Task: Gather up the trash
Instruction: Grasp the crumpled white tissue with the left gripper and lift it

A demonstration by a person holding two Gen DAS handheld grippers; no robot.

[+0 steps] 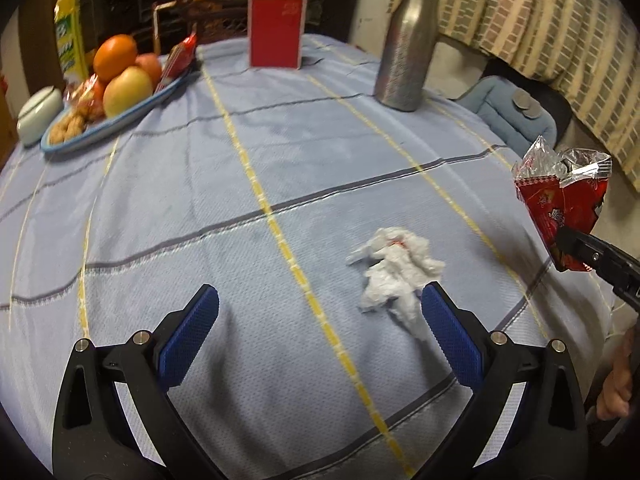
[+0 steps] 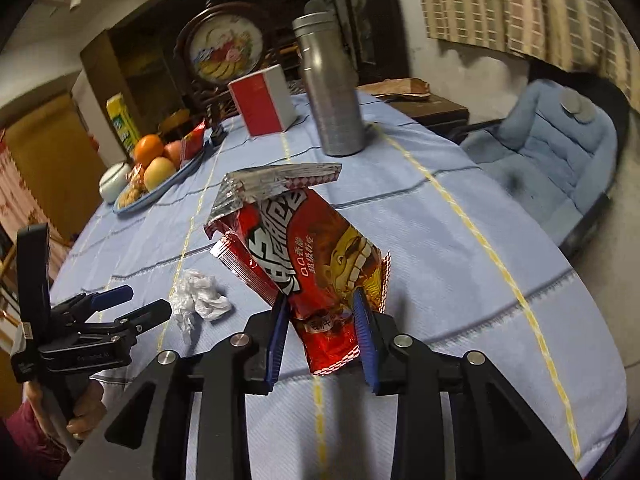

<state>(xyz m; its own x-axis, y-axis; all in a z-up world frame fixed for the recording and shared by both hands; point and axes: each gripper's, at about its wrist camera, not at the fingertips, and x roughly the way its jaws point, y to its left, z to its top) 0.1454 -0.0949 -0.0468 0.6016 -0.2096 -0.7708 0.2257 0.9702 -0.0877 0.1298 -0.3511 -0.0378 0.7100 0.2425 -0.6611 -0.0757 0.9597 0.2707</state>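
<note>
So far: roughly half done, by my judgement; one piece of trash is lifted, one lies on the cloth, and no bin shows in either view.
Snack wrapper [image 2: 316, 264]: red and foil, torn open at the top, pinched low down between the blue pads of the right gripper [image 2: 325, 334] and held clear above the tablecloth [image 2: 460, 248].
Tissue [image 1: 394, 270]: crumpled white wad lying on the cloth at about 1 o'clock from the left gripper [image 1: 320, 320], its near end touching or just beside the right-hand pad.
Left gripper state: jaws spread wide, nothing between them, low over the cloth.
Left to do: likely closing on the tissue, then carrying both pieces to wherever trash goes.
Not trash, by the look: fruit plate [image 1: 120, 120] at 10 o'clock, red box [image 1: 276, 32] at 12, steel bottle [image 1: 404, 44] at 1.
Left wrist view only: how the tissue sits against the open pads; the wrapper appears just at the 3 o'clock edge.
Right wrist view only: the grip on the wrapper and its printed face, the left gripper from the side at 8 o'clock, and a blue padded chair [image 2: 552, 148] at 2 o'clock.
</note>
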